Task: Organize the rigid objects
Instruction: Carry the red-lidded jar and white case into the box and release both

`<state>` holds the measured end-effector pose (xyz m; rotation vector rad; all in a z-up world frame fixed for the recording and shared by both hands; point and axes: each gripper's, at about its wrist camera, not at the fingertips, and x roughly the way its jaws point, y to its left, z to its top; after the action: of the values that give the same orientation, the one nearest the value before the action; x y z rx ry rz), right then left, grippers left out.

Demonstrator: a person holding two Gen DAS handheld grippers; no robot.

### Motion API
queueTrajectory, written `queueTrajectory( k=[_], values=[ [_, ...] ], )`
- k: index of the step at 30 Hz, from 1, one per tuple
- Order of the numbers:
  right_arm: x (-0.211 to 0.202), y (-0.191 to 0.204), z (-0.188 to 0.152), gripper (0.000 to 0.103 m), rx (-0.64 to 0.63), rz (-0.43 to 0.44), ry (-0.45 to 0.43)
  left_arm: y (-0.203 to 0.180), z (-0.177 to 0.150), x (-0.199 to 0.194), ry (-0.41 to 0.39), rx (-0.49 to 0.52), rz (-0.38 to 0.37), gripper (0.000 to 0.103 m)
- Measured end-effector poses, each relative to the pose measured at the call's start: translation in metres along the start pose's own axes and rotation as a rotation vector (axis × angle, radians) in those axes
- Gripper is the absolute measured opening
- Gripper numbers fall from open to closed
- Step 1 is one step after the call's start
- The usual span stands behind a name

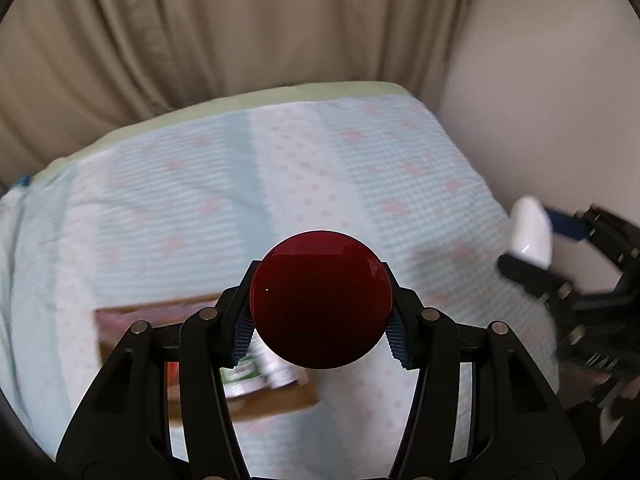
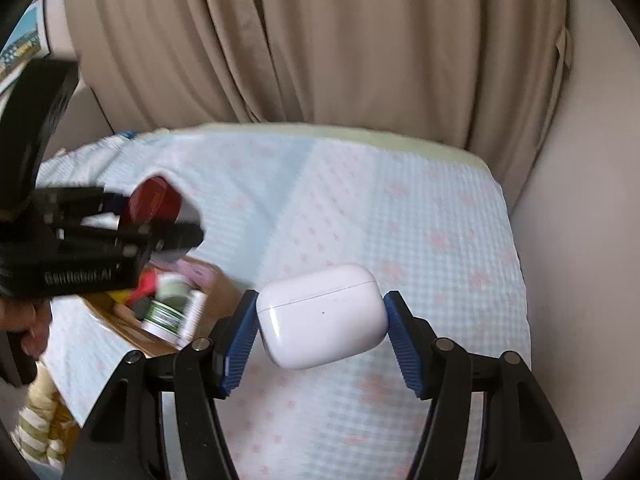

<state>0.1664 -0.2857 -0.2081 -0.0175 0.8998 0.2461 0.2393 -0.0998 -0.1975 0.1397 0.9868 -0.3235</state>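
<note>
Bedding [image 2: 420,216] is seen covering the work surface: pale blue gingham with faded pink motifs and a plain blue stripe, a light green edge at the far side. Beige pleated curtain [image 2: 320,40] is hung behind it, an off-white wall [image 1: 540,80] to the right.

Left gripper [image 1: 320,300] is clamped on a dark red disc [image 1: 320,300]: round, glossy, hard, its flat face turned to the camera. From the right wrist view the disc [image 2: 154,200] is seen nearly edge-on, held above the bedding.

Right gripper [image 2: 322,316] is clamped on a white earbud case [image 2: 322,316]: smooth plastic, rounded oblong, lid seam visible. Its long axis is laid across the jaws, left to right, slightly tilted, lid side away from the camera. Ribbed blue pads [image 2: 240,344] are pressed to both ends.

Cardboard box [image 2: 216,304] is lying on the bedding under the left gripper, open top, with a green-and-white labelled jar [image 2: 168,304], a white tube and red items inside. Other contents are too blurred to identify.
</note>
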Motion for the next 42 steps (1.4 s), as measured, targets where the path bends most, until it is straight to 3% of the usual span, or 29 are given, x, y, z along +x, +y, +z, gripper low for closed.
queueTrajectory(
  k=[7,15,21,28,35,42],
  values=[
    [-0.014,0.071,0.022,0.058,-0.017,0.044,-0.005,0.074,-0.042,-0.043,0.006,-0.050,0.070,0.051],
    [0.012,0.148,0.026,0.058,0.080,0.062,0.064,0.156,-0.085,-0.051,0.053,-0.050,0.042,0.051],
    [0.047,0.209,0.028,0.058,0.122,0.036,0.111,0.209,-0.112,-0.027,0.106,-0.040,-0.007,0.051],
    [0.103,0.248,0.016,0.058,0.221,0.014,0.190,0.261,-0.131,0.020,0.191,-0.026,-0.036,0.051],
    [0.164,0.260,0.000,0.058,0.262,0.006,0.283,0.290,-0.129,0.073,0.253,-0.041,-0.045,0.051],
    [0.221,0.254,-0.007,0.058,0.302,0.023,0.374,0.294,-0.131,0.124,0.353,-0.019,-0.067,0.051]
  ],
)
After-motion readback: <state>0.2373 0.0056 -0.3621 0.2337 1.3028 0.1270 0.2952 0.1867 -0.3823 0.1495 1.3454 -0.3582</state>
